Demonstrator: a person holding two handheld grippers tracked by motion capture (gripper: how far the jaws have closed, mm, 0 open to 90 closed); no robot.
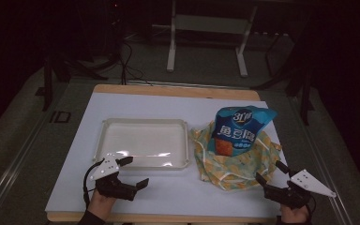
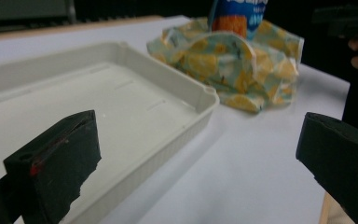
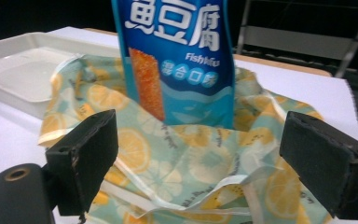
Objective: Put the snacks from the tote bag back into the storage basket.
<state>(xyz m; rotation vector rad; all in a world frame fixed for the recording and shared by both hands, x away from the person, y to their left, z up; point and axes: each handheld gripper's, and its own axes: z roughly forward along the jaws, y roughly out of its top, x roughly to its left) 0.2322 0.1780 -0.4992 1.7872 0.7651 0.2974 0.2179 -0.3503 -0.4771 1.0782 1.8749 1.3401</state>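
Bag (image 1: pixel 236 157), a lemon-print cloth one, is lying crumpled on the right half of the white table (image 1: pixel 178 105), and a blue snack pack (image 1: pixel 239 129) is standing upright inside it, leaning a little toward the far side. Just left of the bag a white tray (image 1: pixel 143 143) is sitting empty, close to it but apart. From the high view the left gripper (image 1: pixel 133 171) is hovering at the tray's near edge with its jaws standing wide apart and nothing between them. The right gripper (image 1: pixel 272 172) is waiting at the bag's near right corner, jaws likewise spread, holding nothing.

Seen in the left gripper view, the two black jaws are rising far apart; the tray (image 2: pixel 135 98) is stretching away at the left, and the bag (image 2: pixel 233 70) is lying beyond its corner, farther off to the right.

Looking along the right gripper view, the jaws are flanking the bag (image 3: pixel 191 163) on either side without pressing on it, the cloth is bunching just ahead of them, and the pack (image 3: pixel 177 60) is rising from the bag's mouth, with the tray (image 3: pixel 23 70) farther off at the left
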